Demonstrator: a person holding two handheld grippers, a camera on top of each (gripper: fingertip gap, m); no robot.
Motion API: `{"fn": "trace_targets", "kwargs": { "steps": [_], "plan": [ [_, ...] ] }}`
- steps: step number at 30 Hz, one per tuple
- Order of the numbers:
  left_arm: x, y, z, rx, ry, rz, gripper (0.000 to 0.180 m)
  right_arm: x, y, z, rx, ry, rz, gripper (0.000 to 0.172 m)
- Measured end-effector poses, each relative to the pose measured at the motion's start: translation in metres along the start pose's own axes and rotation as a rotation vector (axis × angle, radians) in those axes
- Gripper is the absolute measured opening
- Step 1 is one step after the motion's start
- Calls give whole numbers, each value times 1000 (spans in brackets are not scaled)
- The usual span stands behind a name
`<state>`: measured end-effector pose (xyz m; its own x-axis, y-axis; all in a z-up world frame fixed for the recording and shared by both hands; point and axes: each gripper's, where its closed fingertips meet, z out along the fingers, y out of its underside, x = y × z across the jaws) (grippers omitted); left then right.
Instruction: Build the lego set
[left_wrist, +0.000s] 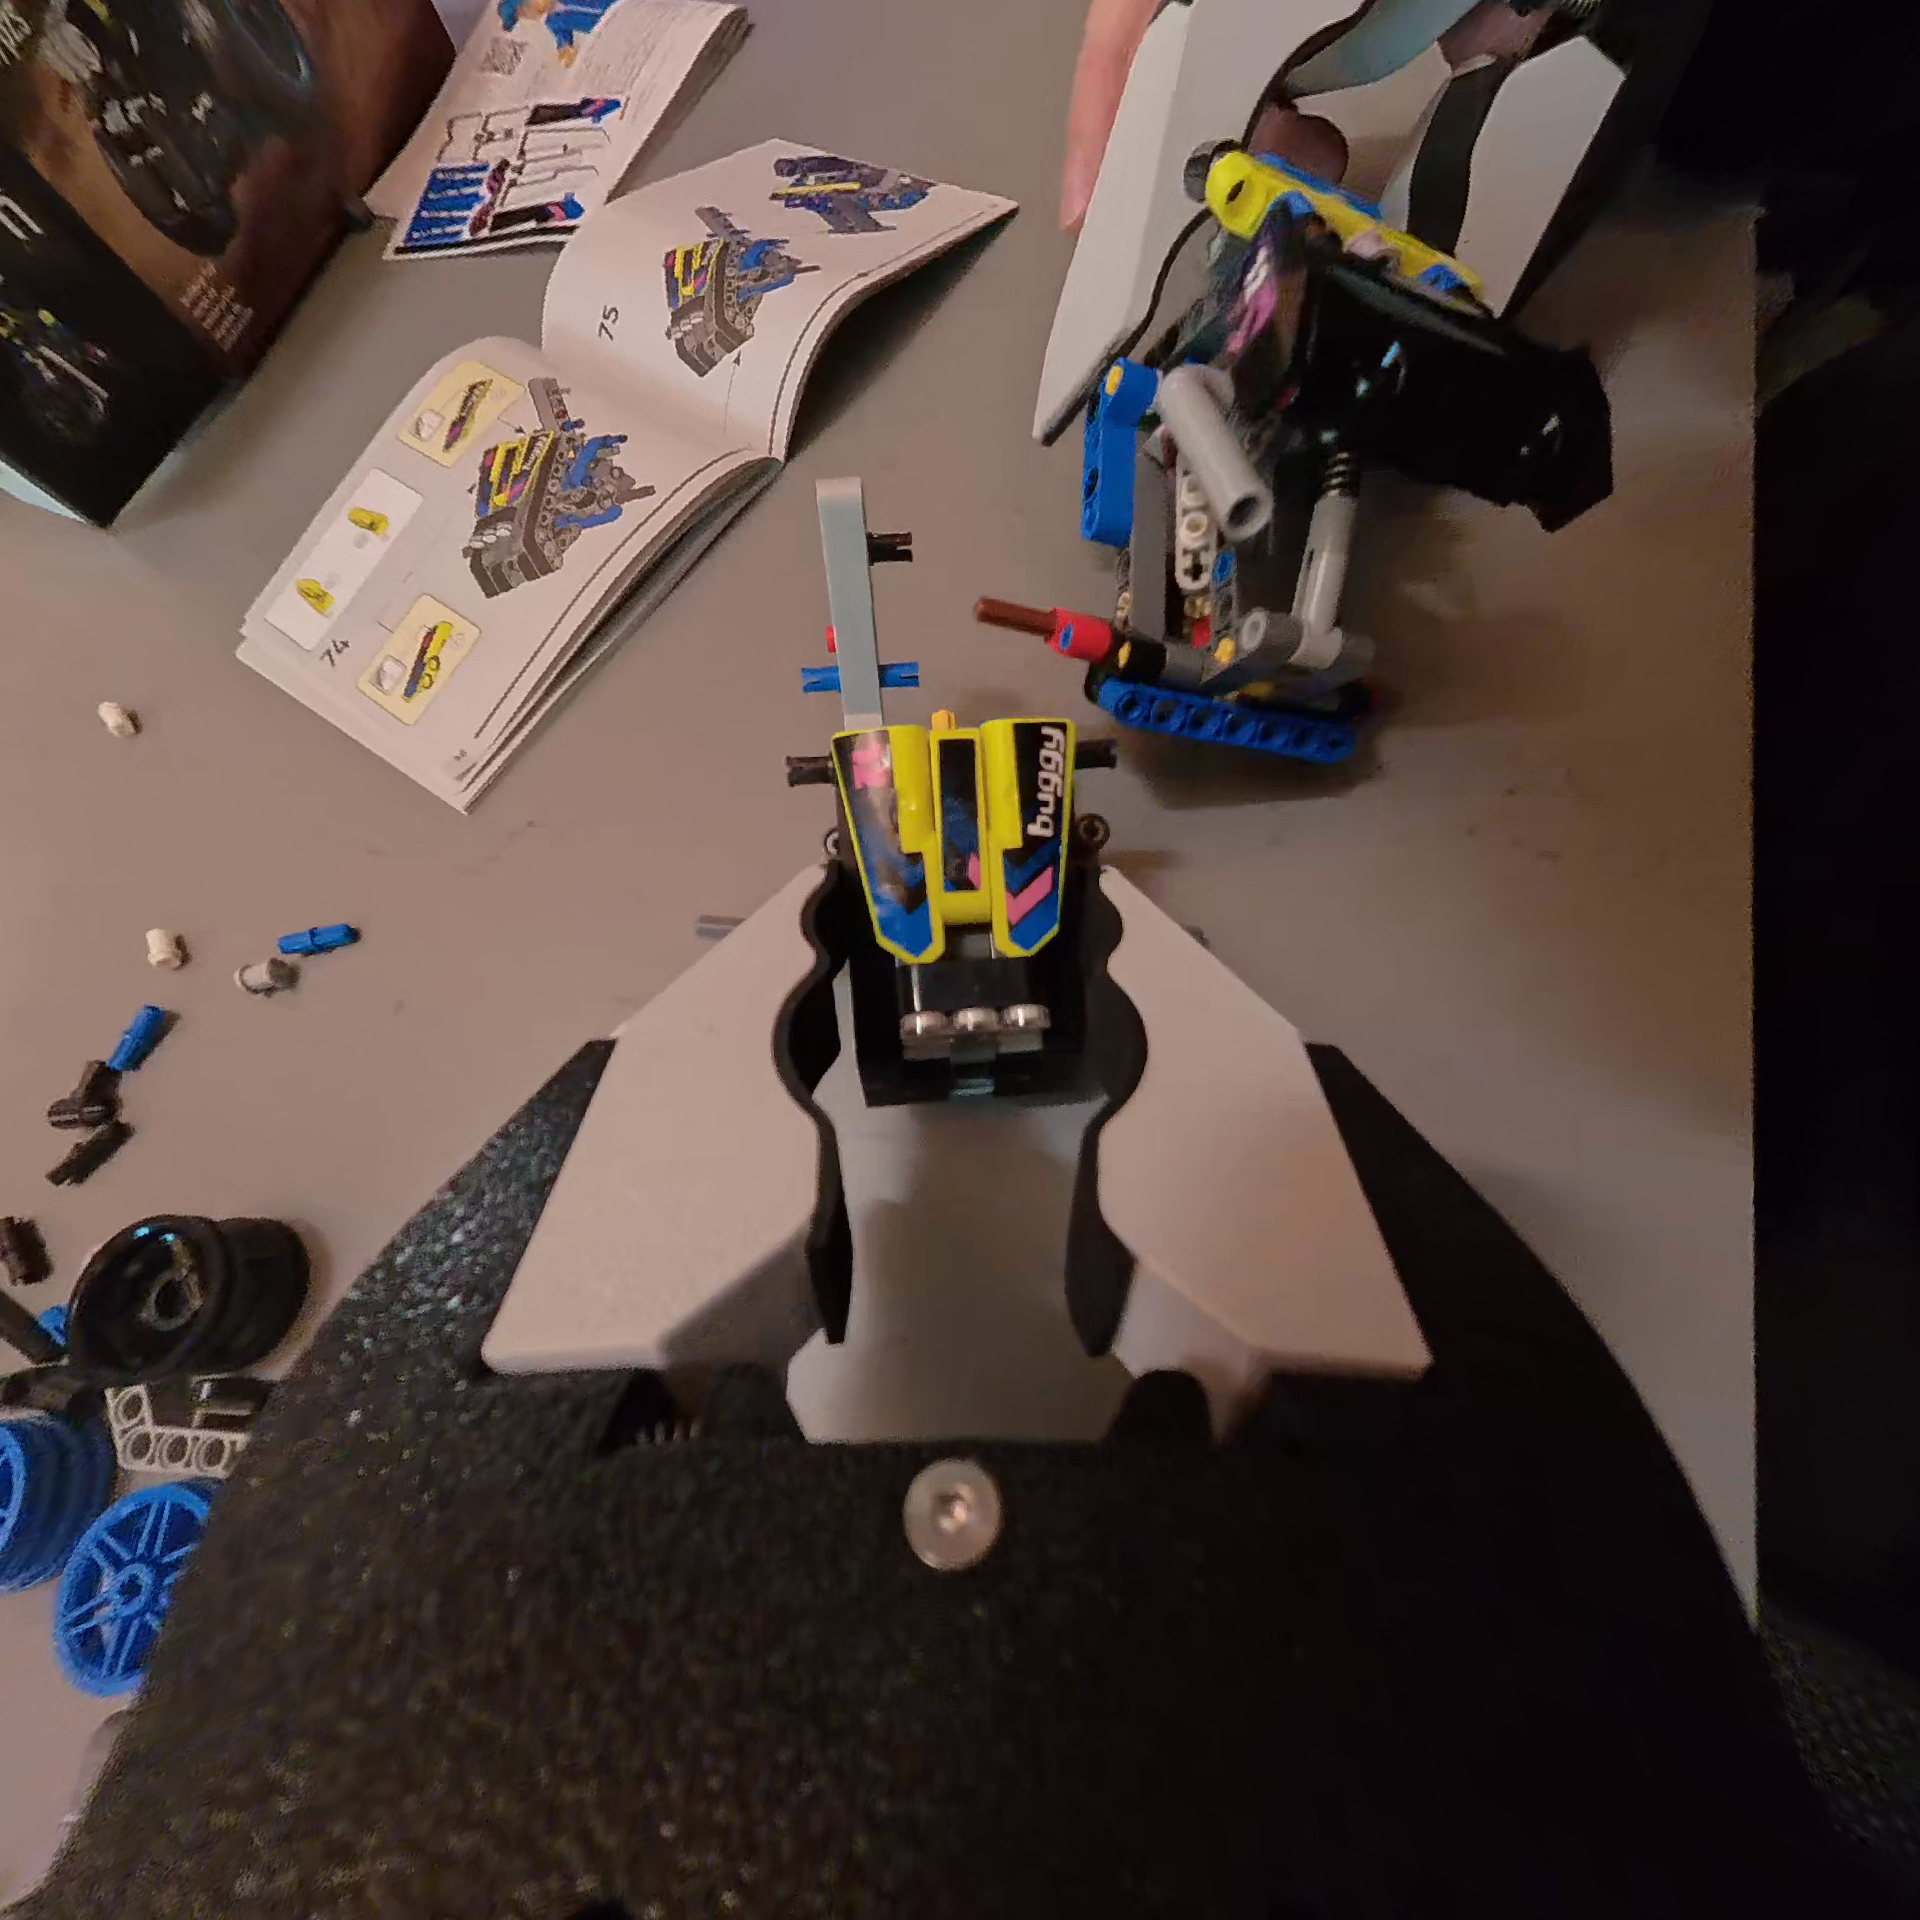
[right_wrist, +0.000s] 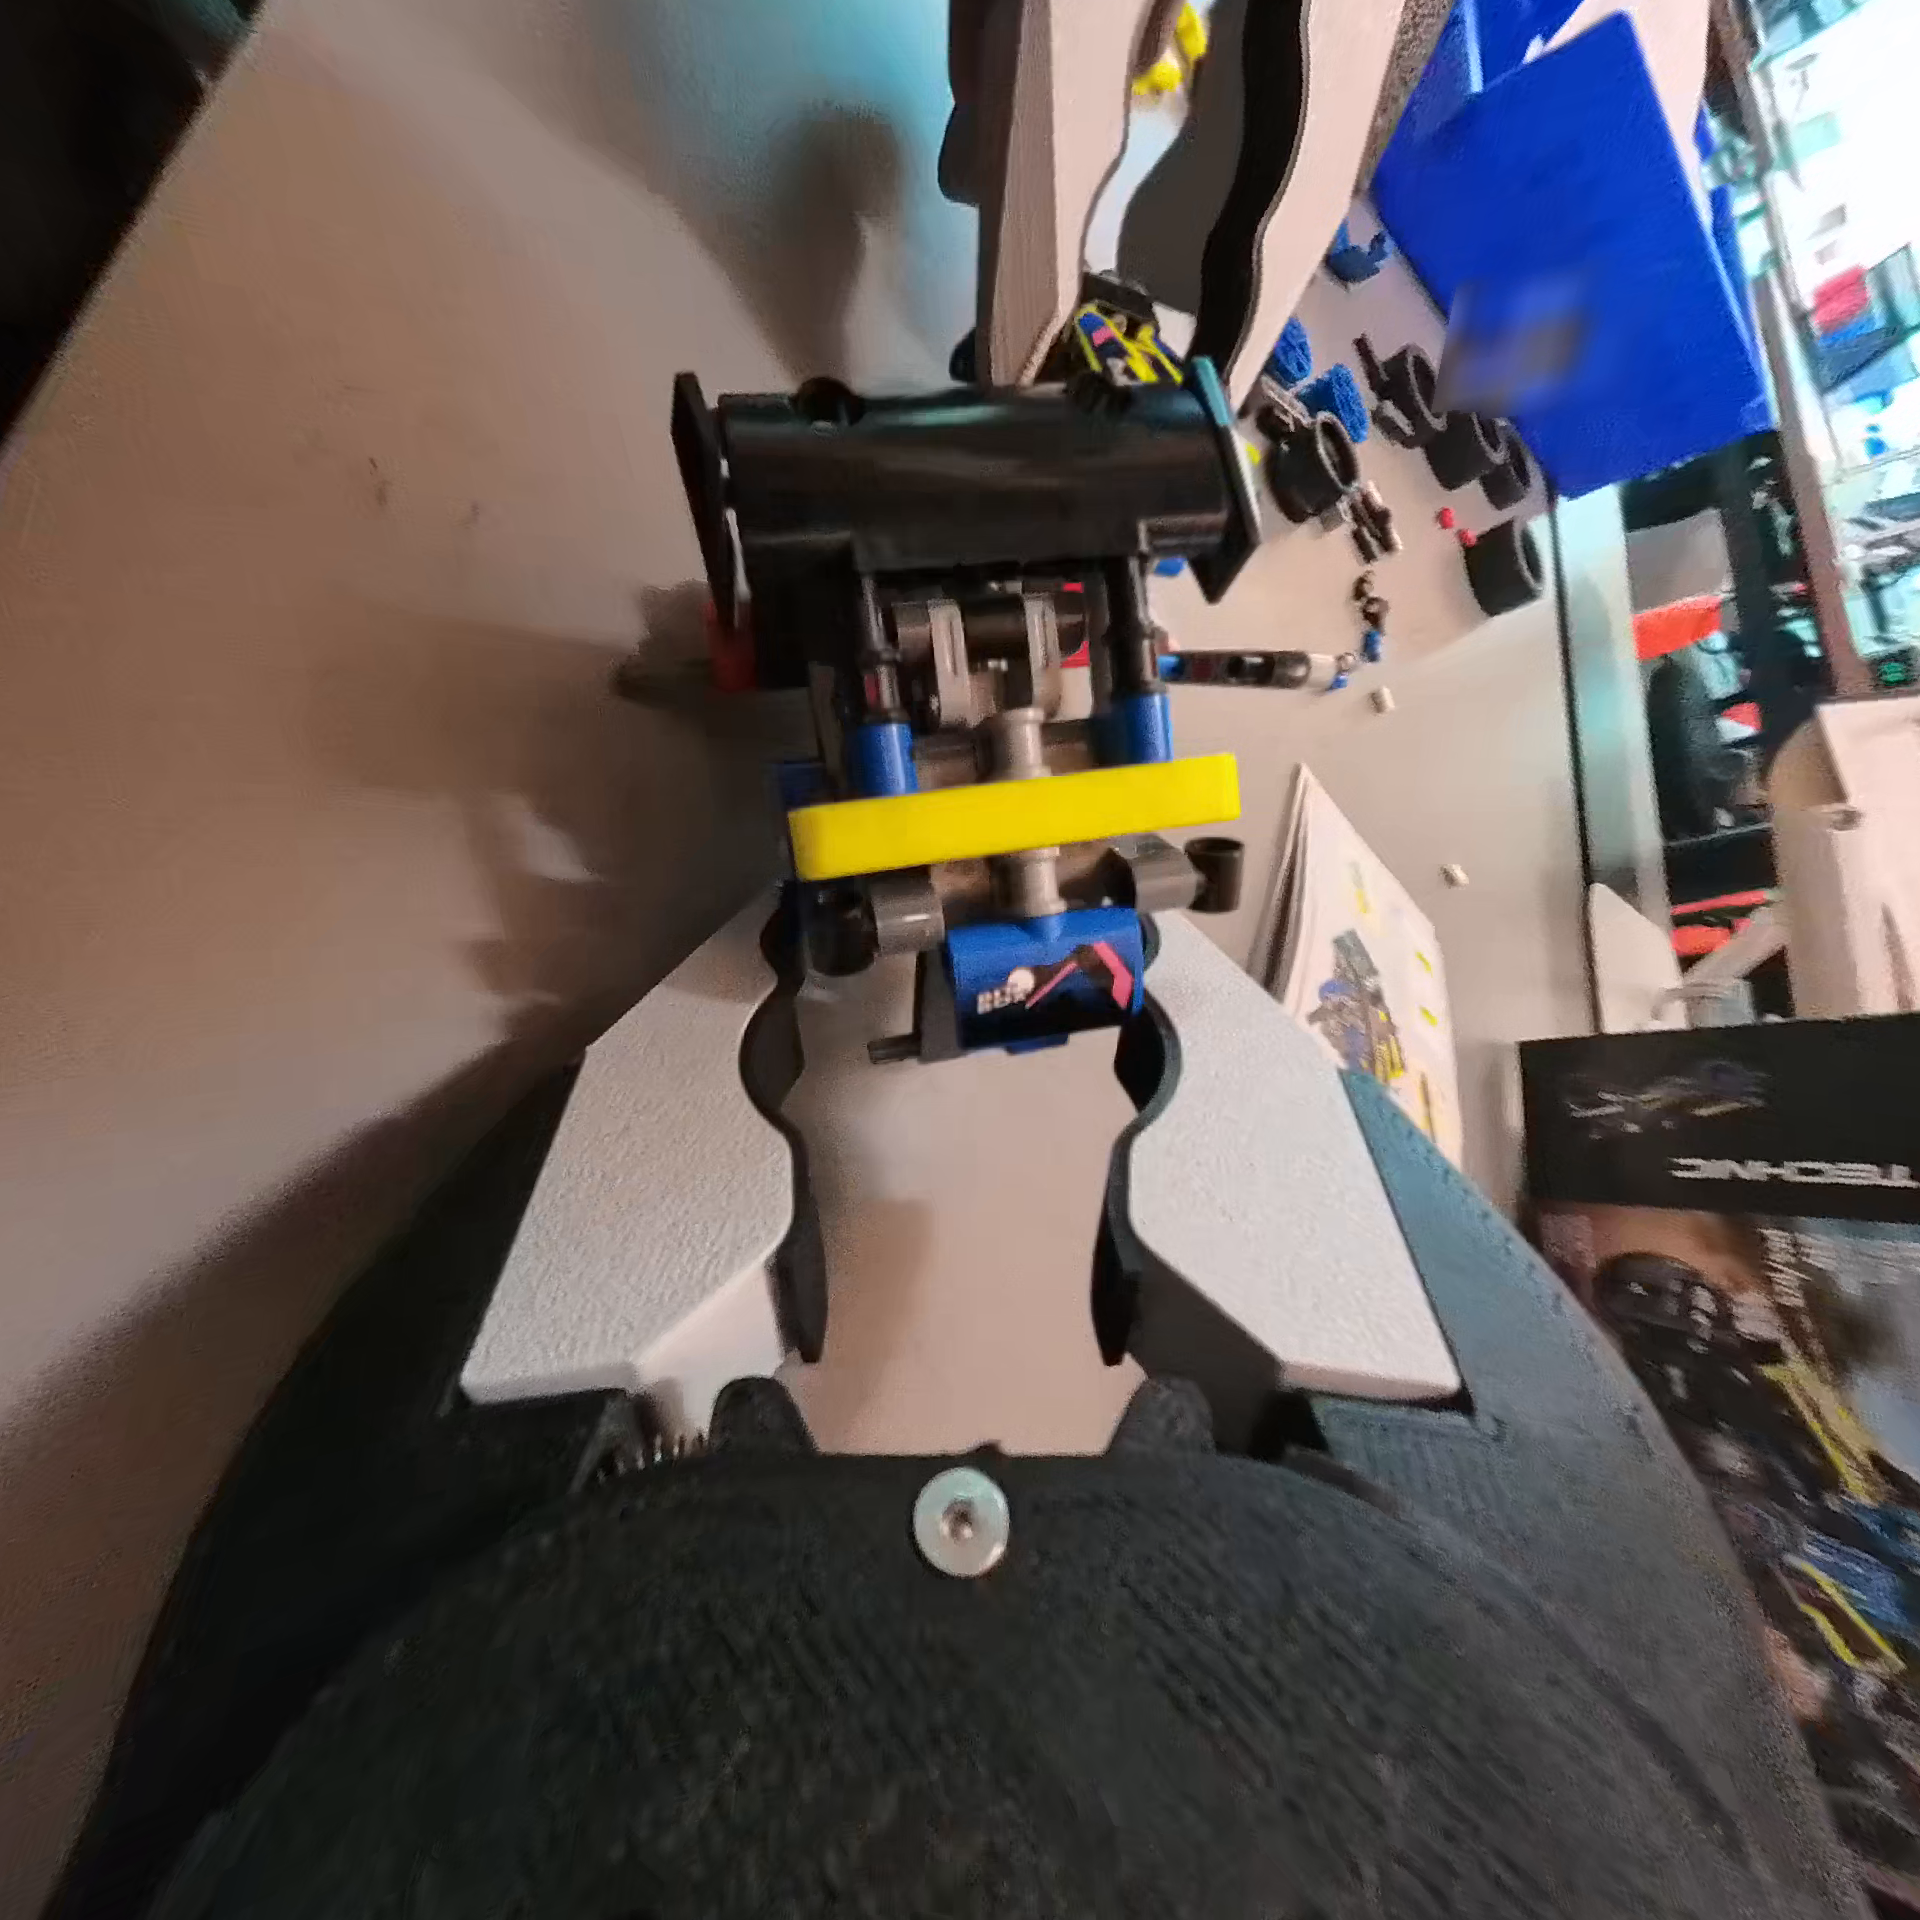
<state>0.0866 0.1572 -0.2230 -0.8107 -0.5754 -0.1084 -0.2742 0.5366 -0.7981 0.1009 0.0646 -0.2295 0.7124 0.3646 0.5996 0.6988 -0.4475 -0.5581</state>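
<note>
My left gripper (left_wrist: 961, 894) is shut on a small brick-built hood piece (left_wrist: 951, 831) with yellow, blue and black panels; a grey beam (left_wrist: 847, 603) with pins sticks out ahead of it. It hangs above the grey table (left_wrist: 520, 987). My right gripper (right_wrist: 966, 966) is shut on the near end of a larger brick-built chassis (right_wrist: 966, 488), at its blue block (right_wrist: 1039, 987), just behind a yellow beam (right_wrist: 1013, 816). In the left wrist view the right gripper (left_wrist: 1288, 312) holds the chassis (left_wrist: 1247, 540) tilted, with its blue beam on the table. The left gripper (right_wrist: 1122, 301) shows just beyond the chassis.
An open instruction booklet (left_wrist: 582, 468) and a dark box (left_wrist: 135, 208) lie at the far left. Loose pins (left_wrist: 312, 940), black tyres (left_wrist: 187, 1288) and blue wheels (left_wrist: 114, 1590) are scattered at the left. The table's edge (left_wrist: 1756, 831) runs along the right. A blue bin (right_wrist: 1579, 260) stands beyond. The gap from one gripper's tips to the other's is roughly 10 centimeters.
</note>
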Motion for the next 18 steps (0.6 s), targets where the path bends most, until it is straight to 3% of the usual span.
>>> {"fn": "trace_targets", "kwargs": {
  "steps": [9,13,18],
  "plan": [
    [-6,2,-6,58,-22,-14,41,0,4,-3,-19,-20,141,58],
    [-6,-3,-8,115,-9,6,41,3,1,-4,43,-26,212,58],
    [-5,-5,-5,120,-1,19,41,0,10,-2,40,-37,211,57]
  ]
}}
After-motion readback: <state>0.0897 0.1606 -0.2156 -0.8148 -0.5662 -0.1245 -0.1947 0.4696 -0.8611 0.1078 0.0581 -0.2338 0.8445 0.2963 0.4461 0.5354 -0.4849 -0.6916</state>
